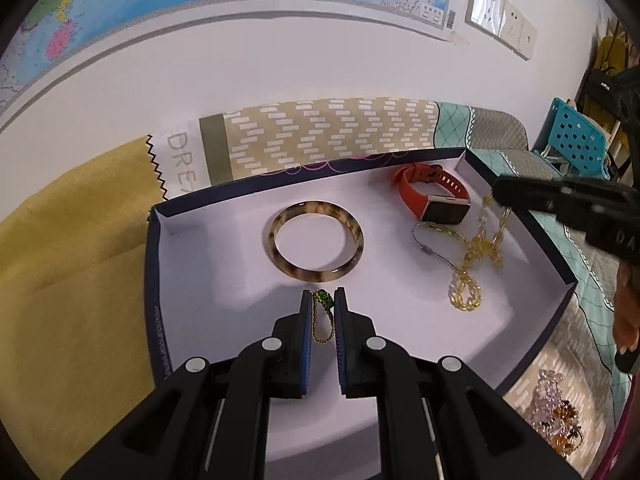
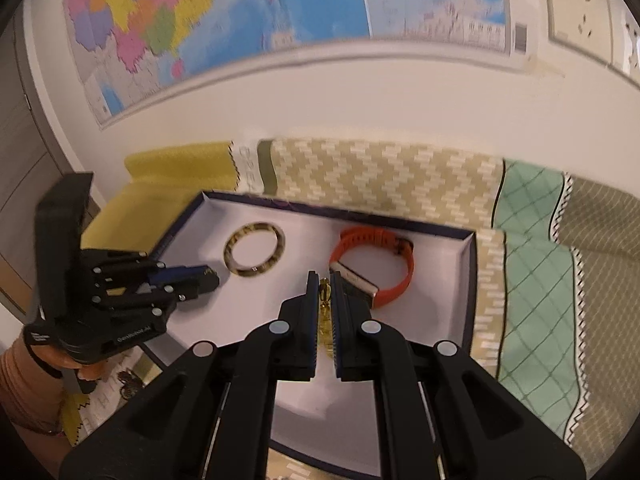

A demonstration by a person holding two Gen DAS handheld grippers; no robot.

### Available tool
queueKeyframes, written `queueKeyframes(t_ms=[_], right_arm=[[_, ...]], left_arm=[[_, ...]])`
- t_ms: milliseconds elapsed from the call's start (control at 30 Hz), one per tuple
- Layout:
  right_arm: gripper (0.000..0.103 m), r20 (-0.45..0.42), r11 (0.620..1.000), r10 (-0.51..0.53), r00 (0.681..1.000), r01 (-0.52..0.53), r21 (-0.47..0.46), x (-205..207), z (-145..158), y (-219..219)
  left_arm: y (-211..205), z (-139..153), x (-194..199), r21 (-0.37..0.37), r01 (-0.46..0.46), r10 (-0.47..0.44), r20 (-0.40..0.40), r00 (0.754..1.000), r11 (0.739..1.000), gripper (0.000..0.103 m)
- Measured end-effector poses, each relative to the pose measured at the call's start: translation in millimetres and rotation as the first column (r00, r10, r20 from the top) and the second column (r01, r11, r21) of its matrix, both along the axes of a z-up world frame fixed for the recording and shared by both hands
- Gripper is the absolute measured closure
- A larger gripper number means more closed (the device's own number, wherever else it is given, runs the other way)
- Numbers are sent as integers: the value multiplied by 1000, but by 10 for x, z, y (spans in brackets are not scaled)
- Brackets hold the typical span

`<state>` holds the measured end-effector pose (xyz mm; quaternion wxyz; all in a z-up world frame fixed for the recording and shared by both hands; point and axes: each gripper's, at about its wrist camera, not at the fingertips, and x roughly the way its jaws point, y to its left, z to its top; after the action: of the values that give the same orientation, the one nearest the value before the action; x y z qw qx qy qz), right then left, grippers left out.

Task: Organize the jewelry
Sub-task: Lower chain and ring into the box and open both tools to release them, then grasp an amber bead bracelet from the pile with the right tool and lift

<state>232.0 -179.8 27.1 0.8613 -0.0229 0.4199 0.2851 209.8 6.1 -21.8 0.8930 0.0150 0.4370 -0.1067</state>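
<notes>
Jewelry sits in my box [image 1: 158, 240]: bangle [image 1: 318, 240] centre, watch [image 1: 434, 200] beyond. Left tool [image 1: 323, 300] pinches a green pendant chain [image 1: 323, 316]; right tool [image 2: 320, 280] clenches the gold necklace [image 1: 476, 256].

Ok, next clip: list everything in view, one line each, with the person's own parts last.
box: one, dark blue outside, white inside, open on the patterned cloth.
bangle: one, mottled brown and cream, flat in the box, left of middle.
watch: one, orange strap, in the box's far right corner.
gold chain: one, yellow, partly piled in the box, its end in the right gripper.
green pendant chain: one, thin gold chain with a green stone, in the left gripper.
bead jewelry: small pile, pale and amber, outside the box.
cloth: tan, teal and mustard patches, under the box.
map: on the wall.
left gripper: black, shut on the pendant chain.
right gripper: black, shut on the gold chain.
</notes>
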Motion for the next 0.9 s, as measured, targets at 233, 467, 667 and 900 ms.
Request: queueKeyframes(t_ms=[233,467,667,900], right_arm=[[89,-51,999,-46,998,45,-6,71,-172,-25],[76,-44,995,-87,995,89,45,-91,-69,-233],[66,5,995,-47,999,46,86,-552,157,-452],[60,10,998,18,1000,-18,54,-1209,100,-574]], left_arm=[[-31,-32,100,10,-12,12,-5,1000,1000,90],[-8,-4,60,1,-28,28,19,999,1000,58],[106,230,-227,-4,-49,49,116,992,999,30],[197,439,-825,-26,-61,65,208,976,998,23]])
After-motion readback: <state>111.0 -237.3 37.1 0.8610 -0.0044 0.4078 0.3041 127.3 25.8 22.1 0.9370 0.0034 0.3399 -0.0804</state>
